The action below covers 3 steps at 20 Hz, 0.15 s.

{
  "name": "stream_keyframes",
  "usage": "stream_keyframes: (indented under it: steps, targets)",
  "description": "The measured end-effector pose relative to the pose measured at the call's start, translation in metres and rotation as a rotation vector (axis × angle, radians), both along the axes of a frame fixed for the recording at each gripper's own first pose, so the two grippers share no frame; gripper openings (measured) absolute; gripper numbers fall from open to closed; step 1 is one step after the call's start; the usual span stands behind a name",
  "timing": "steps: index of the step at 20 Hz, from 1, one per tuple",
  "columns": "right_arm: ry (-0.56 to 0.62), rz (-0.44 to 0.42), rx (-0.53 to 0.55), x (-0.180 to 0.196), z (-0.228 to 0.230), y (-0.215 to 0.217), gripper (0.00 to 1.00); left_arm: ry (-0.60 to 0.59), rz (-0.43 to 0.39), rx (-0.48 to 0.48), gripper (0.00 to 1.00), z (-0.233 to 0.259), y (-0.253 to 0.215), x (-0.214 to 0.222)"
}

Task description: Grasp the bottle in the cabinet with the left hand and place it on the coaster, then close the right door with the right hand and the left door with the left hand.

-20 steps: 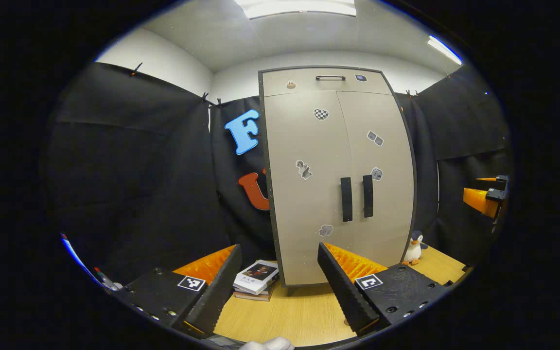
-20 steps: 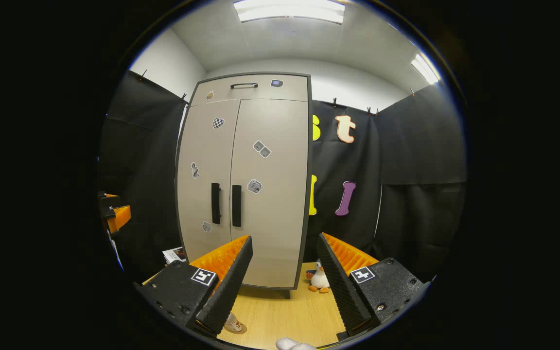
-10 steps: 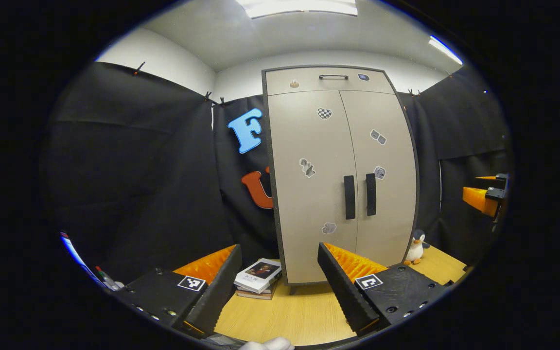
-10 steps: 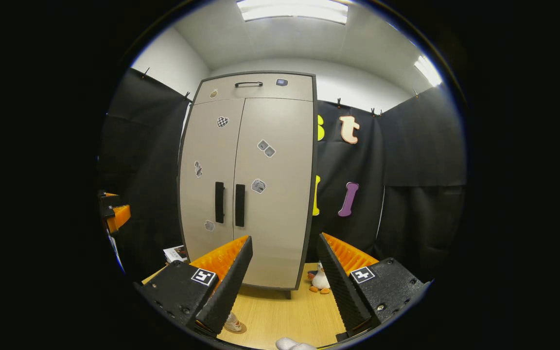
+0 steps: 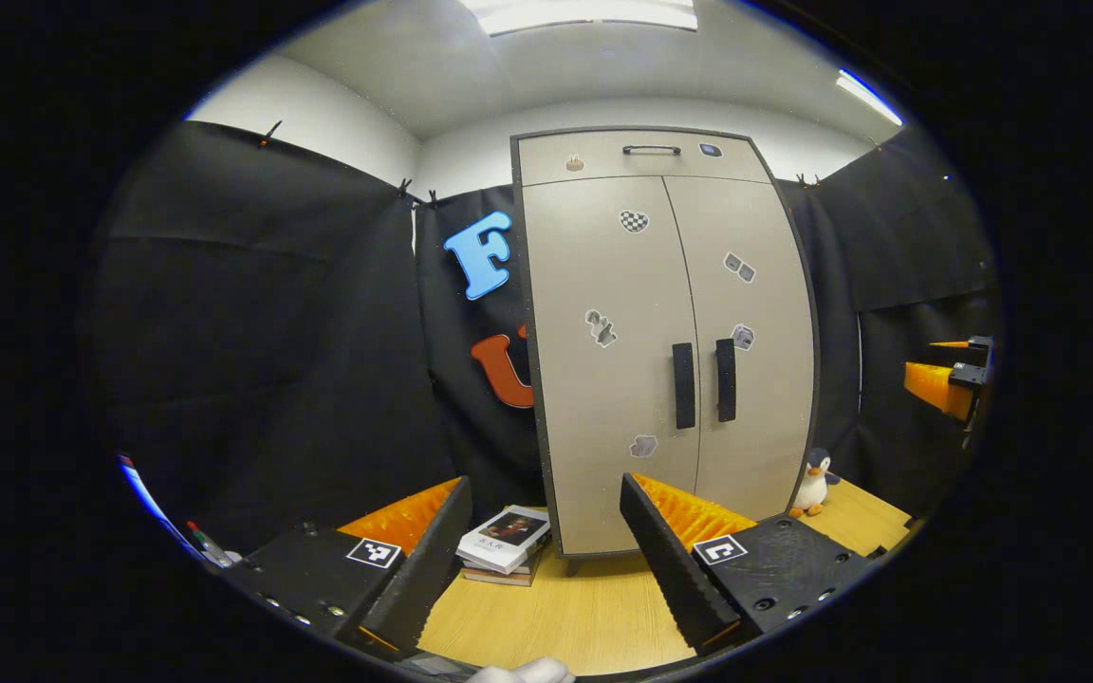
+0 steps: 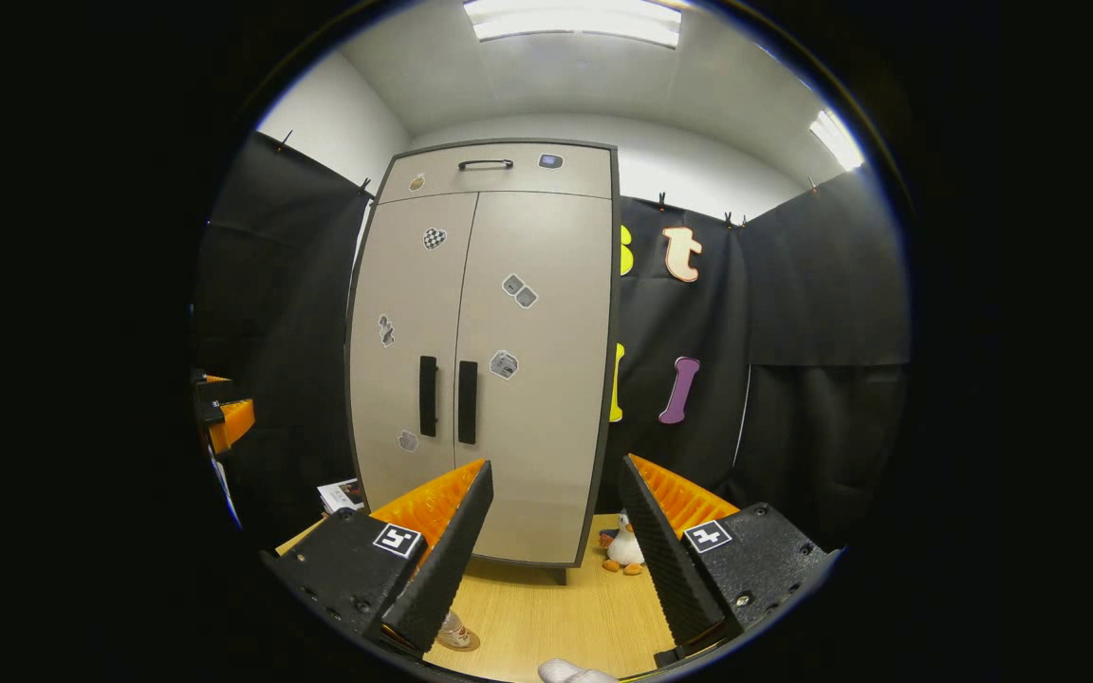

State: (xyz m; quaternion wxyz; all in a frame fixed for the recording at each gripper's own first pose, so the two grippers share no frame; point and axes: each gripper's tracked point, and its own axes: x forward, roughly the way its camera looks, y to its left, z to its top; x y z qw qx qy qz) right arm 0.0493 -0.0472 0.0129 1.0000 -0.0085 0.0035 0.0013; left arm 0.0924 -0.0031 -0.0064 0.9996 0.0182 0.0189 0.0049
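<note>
Cabinet (image 5: 665,341) upright on the worktop (image 5: 565,617) with left door (image 5: 603,379) and right door (image 5: 755,360) both closed, bottle out of sight, left gripper (image 5: 542,560) and right gripper (image 6: 556,550) spread wide, unladen, well short of the cabinet.

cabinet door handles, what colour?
Black door handles on beige cabinet doors; clearest in the left gripper view.
</note>
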Motion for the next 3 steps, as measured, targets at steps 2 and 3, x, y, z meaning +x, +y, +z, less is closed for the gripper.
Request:
stream_keyframes:
  steps: [2,3]
  targets:
    - [-0.001,0.003,-0.002,0.0007,0.0009,0.0018,0.83,0.000,-0.002,0.001,0.96,0.0000,0.0005,-0.0002]
    - [-0.002,0.004,-0.003,0.0011,0.0007,0.0025,0.83,-0.001,-0.004,0.002,0.96,0.0013,0.0004,0.0007]
